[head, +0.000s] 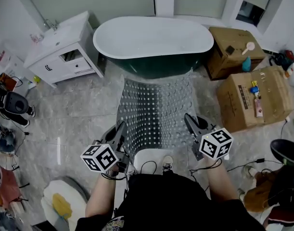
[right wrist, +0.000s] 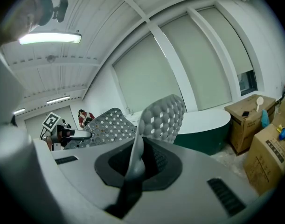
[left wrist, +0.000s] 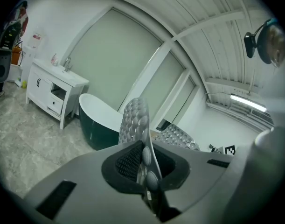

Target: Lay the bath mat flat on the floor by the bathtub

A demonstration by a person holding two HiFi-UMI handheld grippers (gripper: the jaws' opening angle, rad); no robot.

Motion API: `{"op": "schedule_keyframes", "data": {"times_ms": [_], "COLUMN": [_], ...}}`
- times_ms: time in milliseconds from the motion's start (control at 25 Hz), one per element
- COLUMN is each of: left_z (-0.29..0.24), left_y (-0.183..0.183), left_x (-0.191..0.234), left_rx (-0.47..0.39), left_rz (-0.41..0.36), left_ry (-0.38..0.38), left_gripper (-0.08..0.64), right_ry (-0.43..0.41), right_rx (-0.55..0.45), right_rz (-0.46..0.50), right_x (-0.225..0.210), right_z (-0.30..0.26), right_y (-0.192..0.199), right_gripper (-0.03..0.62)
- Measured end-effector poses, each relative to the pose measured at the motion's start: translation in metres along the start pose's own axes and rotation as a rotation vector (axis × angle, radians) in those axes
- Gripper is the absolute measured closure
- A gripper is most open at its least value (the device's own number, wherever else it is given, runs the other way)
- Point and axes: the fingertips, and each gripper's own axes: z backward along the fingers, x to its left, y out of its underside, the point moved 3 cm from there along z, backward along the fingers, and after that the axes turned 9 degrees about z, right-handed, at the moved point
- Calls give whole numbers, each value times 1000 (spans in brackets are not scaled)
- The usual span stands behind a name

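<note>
Left gripper (head: 121,130) and right gripper (head: 190,121) each pinch a near corner of the mat (head: 154,107) — best lowered evenly, kept taut, square to the bathtub (head: 151,37).

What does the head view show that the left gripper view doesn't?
Head view only: the whole span of the bath mat, hanging between the left hand-held gripper and the right hand-held gripper, its far end down at the bathtub; also a teal bottle.
Left gripper view only: its own jaws shut on the mat's edge, seen close up, and a ceiling light.
Both: the bathtub, the white vanity and the mat.
</note>
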Motion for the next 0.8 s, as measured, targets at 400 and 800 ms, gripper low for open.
{"op": "schedule_keyframes", "data": {"times_ms": [400,800], "left_z": [-29,-51], "left_y": [21,10], "left_x": [-35,-36], "left_rx": [-1,-1], "left_rz": [8,17], "left_ry": [-16,-20], "left_gripper": [526,526], "right_ry": [-27,-23], "right_rx": [10,18], "right_rz": [-3,-18], "right_x": [-43,-66], "right_z": [20,10], "right_y": [-3,-14], "right_gripper": [563,563]}}
